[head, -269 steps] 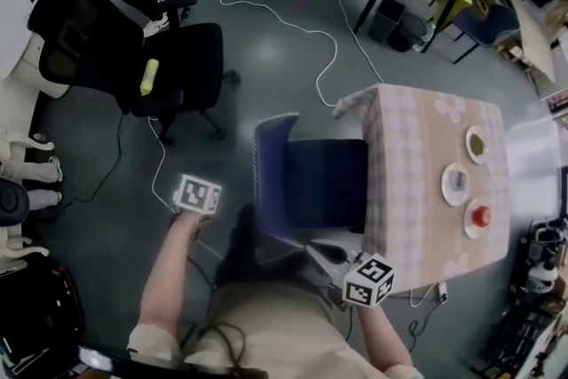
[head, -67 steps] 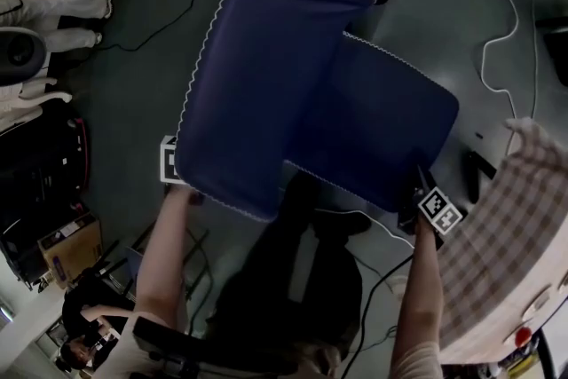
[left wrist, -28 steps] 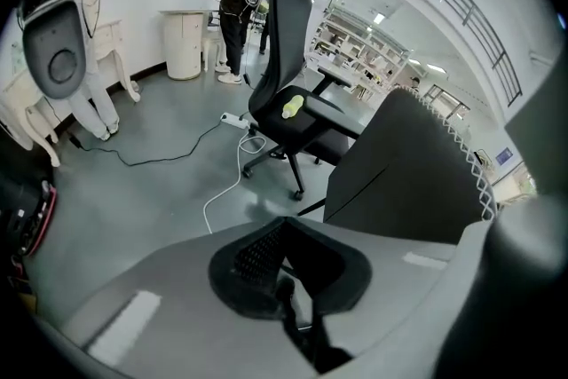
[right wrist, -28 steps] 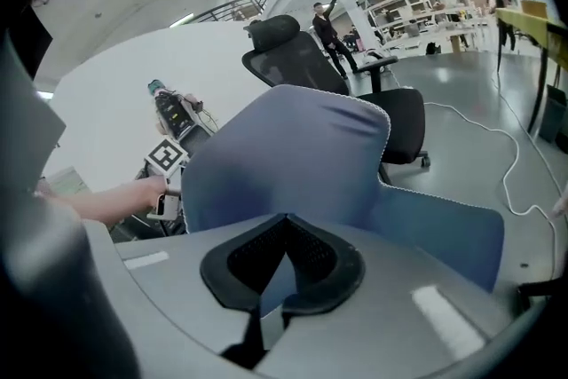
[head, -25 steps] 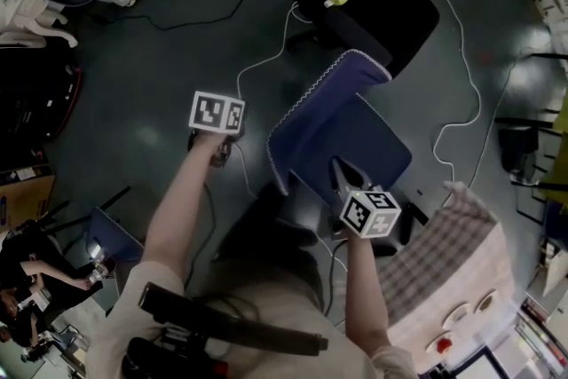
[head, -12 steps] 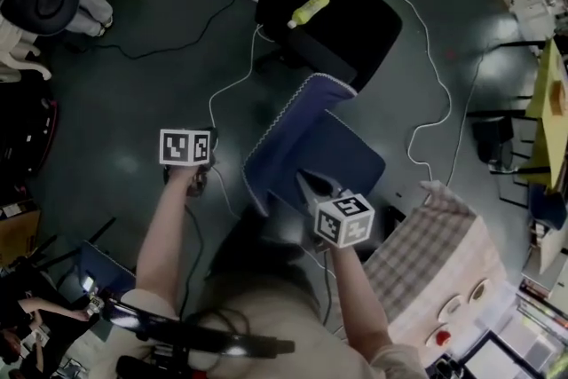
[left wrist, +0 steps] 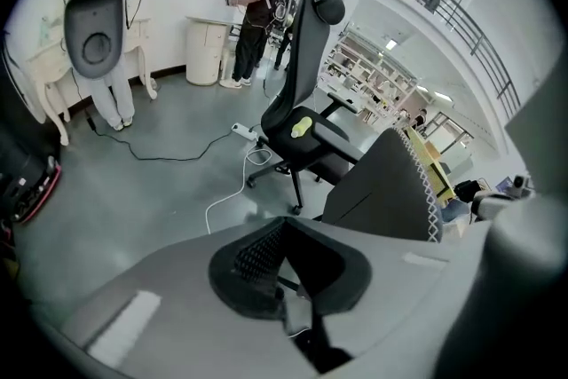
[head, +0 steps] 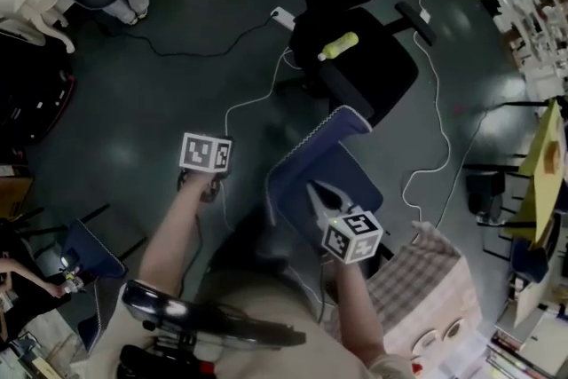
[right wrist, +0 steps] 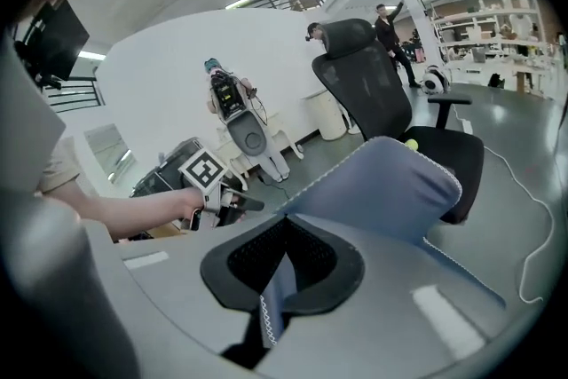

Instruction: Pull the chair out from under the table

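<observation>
Right gripper (right wrist: 282,237) pinches the chair (head: 297,173) — blue (white-stitched edge), clear of table (head: 426,280).

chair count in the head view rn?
2. Blue chair mid-frame by the person; black office chair beyond it, bottle on its seat. Blue shapes at the frame edges may be more; cannot tell.

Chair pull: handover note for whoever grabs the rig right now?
Left gripper: fingers together, empty, held away from the chair.
Right gripper: fingers closed on the stitched edge of the chair's blue cover.
Chair: on open floor, clear of the table with the checked cloth.
Done: pull-out looks complete.
Left: probably just release the right gripper.
</observation>
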Tool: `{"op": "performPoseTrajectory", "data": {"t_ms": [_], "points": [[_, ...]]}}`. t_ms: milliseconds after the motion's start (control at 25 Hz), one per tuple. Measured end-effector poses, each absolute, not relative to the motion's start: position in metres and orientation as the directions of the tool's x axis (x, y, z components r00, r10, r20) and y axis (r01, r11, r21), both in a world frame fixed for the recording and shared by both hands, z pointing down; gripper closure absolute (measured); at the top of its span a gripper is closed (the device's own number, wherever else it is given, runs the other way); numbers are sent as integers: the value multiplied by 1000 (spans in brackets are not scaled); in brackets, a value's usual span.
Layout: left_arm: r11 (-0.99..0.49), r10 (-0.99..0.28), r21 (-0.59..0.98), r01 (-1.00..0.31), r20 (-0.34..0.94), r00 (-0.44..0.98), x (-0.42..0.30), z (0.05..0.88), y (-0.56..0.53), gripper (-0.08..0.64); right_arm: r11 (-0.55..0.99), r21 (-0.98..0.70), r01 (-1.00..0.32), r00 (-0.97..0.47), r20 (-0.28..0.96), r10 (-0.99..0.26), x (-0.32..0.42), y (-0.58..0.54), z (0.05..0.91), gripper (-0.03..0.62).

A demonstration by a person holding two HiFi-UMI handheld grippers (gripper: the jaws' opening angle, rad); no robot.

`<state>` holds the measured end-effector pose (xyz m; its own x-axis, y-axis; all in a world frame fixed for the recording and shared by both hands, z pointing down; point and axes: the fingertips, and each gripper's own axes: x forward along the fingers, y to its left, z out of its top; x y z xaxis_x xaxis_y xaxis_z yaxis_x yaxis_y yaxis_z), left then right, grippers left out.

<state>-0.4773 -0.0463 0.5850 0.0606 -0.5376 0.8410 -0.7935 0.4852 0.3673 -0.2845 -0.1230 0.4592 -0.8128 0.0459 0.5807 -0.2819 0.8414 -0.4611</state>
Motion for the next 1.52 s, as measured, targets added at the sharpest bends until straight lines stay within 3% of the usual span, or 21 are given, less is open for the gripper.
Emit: {"op": "performPoseTrajectory", "data": {"t_ms": [360,720,960,1280,1520], "points": [[537,-560,310,-785,827,-57,-456,548,4,563,901,-423,-96,-859,493,140,-295,-69,409,578],[615,-600,289,-733,775,-198,-376,480,111,563,919,-367,145,-854,423,304,-244,34,360,578],[698,-588,296,-652,756,-286,-342,445,197,563,866,-416,280,-807,387,446,-239,111,348,578],[746,-606,325,-582,694,-389,-383,413,288,563,830,-373,414,-740,393,546,-289,212,326,578],[692,-690,411,-593,618,-377,-462,415,363,563,832,-319,454,-724,412,554,-404,305,333,578]]}}
